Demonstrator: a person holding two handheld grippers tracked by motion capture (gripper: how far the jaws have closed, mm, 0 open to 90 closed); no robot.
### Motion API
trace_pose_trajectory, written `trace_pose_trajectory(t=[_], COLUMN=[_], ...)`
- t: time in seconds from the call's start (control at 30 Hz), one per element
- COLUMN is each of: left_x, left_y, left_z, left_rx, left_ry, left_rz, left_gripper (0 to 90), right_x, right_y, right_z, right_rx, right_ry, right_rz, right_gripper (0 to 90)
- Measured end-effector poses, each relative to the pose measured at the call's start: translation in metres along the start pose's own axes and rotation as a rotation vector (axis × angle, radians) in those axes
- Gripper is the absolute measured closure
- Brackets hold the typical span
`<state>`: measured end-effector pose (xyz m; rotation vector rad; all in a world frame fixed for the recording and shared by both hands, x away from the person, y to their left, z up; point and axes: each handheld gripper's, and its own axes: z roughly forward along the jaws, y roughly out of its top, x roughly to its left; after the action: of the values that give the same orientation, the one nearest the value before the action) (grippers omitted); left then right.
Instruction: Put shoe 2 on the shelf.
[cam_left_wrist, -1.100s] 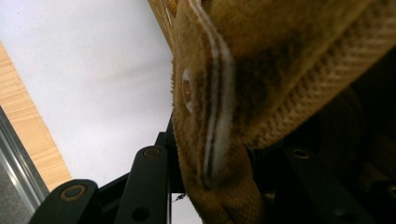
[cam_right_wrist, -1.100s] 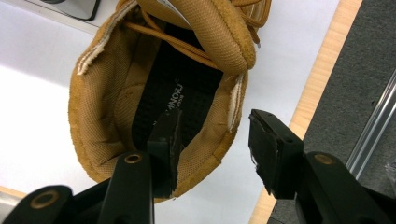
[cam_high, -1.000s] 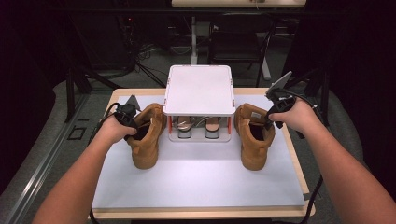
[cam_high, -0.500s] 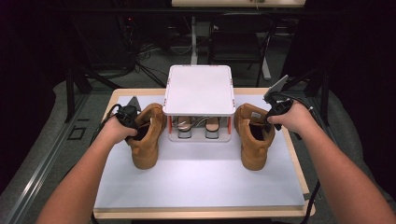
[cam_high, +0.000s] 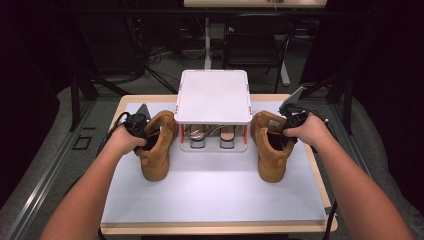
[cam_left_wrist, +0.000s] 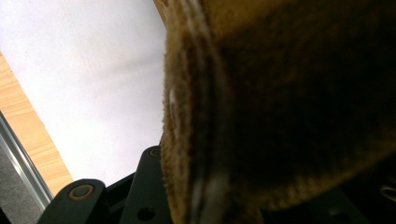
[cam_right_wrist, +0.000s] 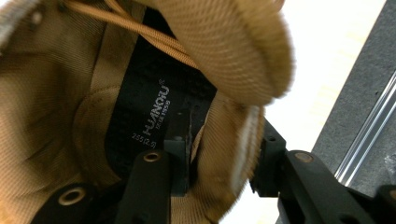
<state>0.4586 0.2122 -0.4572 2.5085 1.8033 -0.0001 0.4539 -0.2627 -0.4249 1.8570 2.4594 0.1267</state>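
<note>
Boots, two of them, tan and ankle-high, stand on the white mat either side of the white rack (cam_high: 212, 97), toes pointing away from it toward the person; the left boot (cam_high: 156, 145) sits just left of the rack, the right boot (cam_high: 270, 145) just right of it. Each is pinched at the collar, probably so that it can be lifted upright without tipping; the right gripper (cam_right_wrist: 212, 186) has one jaw inside the collar and one outside, closed on the padded wall beside the black insole label; the left gripper (cam_high: 135, 127) presses against its boot's suede heel edge, and it seems clamped there, though I cannot tell for sure. Under the rack's top shelf two smaller shoes (cam_high: 212, 136) already rest, one pair; so the count is two boots, two grippers, one rack.
</note>
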Motion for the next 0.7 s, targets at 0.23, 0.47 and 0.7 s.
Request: trace_pose_trajectory(t=[0.23, 0.47, 0.7], left_x=[0.001, 0.001, 0.001], left_y=[0.000, 0.000, 0.000], left_z=[0.000, 0.001, 0.002], left_rx=[0.003, 0.003, 0.003], left_ry=[-0.002, -0.002, 0.002], left_rz=[0.001, -0.005, -0.005], left_gripper=[70.4, 70.6, 71.3], right_x=[-0.001, -0.004, -0.003], right_y=[0.002, 0.003, 0.004], right_z=[0.013, 0.023, 0.027], right_rx=[0.012, 0.045, 0.066], right_ry=[0.007, 0.017, 0.023], right_rz=[0.012, 0.010, 0.014], right_gripper=[65.9, 67.8, 70.7])
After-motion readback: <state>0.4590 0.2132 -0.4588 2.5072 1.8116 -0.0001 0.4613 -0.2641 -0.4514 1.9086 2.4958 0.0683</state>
